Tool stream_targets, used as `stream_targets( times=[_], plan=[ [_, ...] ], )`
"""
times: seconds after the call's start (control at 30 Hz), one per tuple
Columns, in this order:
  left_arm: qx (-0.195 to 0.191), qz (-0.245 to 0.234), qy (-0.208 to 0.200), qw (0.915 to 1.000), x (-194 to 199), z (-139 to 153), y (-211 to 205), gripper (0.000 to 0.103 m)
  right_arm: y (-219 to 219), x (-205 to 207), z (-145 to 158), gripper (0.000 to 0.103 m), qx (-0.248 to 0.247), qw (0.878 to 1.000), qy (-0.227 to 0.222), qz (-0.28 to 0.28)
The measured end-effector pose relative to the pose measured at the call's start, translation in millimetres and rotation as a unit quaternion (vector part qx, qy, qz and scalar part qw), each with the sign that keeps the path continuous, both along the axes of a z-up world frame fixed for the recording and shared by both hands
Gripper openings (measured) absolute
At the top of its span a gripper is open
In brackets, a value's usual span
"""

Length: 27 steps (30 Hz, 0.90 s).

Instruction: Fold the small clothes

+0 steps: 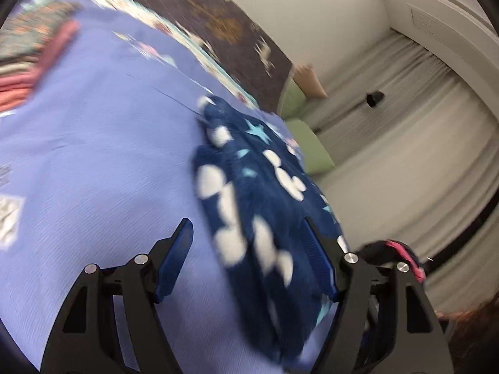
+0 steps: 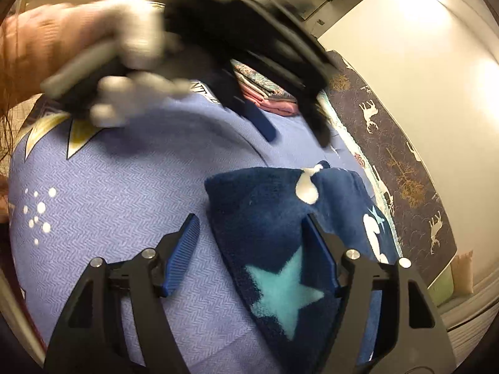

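Observation:
A small navy fleece garment (image 1: 255, 205) with white blobs and light-blue stars lies folded on the lilac bedspread (image 1: 103, 143). My left gripper (image 1: 248, 226) is open above it, the cloth under its right finger. In the right wrist view the same garment (image 2: 280, 237) lies between and under my open right gripper (image 2: 251, 221), its right finger on the cloth. The left gripper (image 2: 293, 134), held by a gloved hand (image 2: 124, 50), hovers blurred above the bed behind the garment.
A stack of folded pink and patterned clothes (image 1: 34, 59) sits at the bed's far side, also seen in the right wrist view (image 2: 268, 93). A dark headboard with deer prints (image 2: 402, 168), green cushions (image 1: 308, 143), grey curtains (image 1: 405, 143) and a dark garment with pink trim (image 1: 402, 252) border the bed.

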<state>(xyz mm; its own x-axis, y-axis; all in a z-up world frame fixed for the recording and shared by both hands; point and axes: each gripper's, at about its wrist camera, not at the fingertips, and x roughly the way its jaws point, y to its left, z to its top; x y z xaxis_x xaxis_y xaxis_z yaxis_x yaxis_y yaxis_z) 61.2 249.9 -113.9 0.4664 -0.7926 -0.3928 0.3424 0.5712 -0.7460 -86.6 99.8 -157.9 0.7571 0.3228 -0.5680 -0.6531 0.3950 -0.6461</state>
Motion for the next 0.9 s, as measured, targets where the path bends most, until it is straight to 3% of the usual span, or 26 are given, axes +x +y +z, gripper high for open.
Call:
stream_targets(
  times=[0.07, 0.13, 0.17, 0.2, 0.23, 0.3, 0.4, 0.53, 0.63, 0.7, 0.8, 0.9],
  plan=[
    [-0.01, -0.04, 0.026, 0.9988, 31, -8, -20, 0.071, 3, 2, -5, 0.071, -0.006, 1.0, -0.011, -0.005],
    [0.002, -0.041, 0.041, 0.9983, 54, -15, -34, 0.069, 6, 2, -7, 0.071, -0.001, 1.0, -0.016, -0.015],
    [0.007, -0.038, 0.039, 0.9985, 61, -15, -39, 0.056, 8, 5, -7, 0.07, 0.004, 0.999, -0.021, -0.024],
    [0.01, -0.033, 0.037, 0.9987, 69, -15, -42, 0.035, 10, 8, -9, 0.056, 0.007, 0.999, -0.029, -0.028],
    [0.009, -0.03, 0.04, 0.9987, 73, -14, -42, 0.032, 12, 13, -10, 0.04, 0.008, 0.999, -0.033, -0.031],
    [0.004, -0.012, 0.037, 0.9992, 72, -12, -37, 0.025, 19, 24, -11, 0.027, 0.018, 0.999, 0.005, -0.049],
    [0.012, 0.002, 0.016, 0.9998, 58, -9, -32, 0.025, 22, 13, -7, 0.025, 0.029, 0.998, 0.019, -0.049],
    [0.013, 0.01, 0.024, 0.9996, 59, -11, -33, 0.026, 14, 20, -9, 0.028, 0.029, 0.998, 0.01, -0.045],
    [0.019, 0.019, 0.026, 0.9993, 59, -7, -33, 0.037, 8, 19, 0, 0.035, 0.045, 0.998, 0.016, -0.048],
    [0.025, 0.036, 0.03, 0.9986, 54, -5, -24, 0.05, 0, 12, 4, 0.051, 0.053, 0.997, 0.012, -0.049],
    [0.024, 0.039, 0.029, 0.9985, 45, -2, -14, 0.059, -13, 9, 5, 0.06, 0.045, 0.997, 0.0, -0.06],
    [0.018, 0.015, 0.045, 0.9987, 42, -10, -18, 0.061, -26, 8, -4, 0.063, 0.027, 0.996, -0.006, -0.08]
  ],
)
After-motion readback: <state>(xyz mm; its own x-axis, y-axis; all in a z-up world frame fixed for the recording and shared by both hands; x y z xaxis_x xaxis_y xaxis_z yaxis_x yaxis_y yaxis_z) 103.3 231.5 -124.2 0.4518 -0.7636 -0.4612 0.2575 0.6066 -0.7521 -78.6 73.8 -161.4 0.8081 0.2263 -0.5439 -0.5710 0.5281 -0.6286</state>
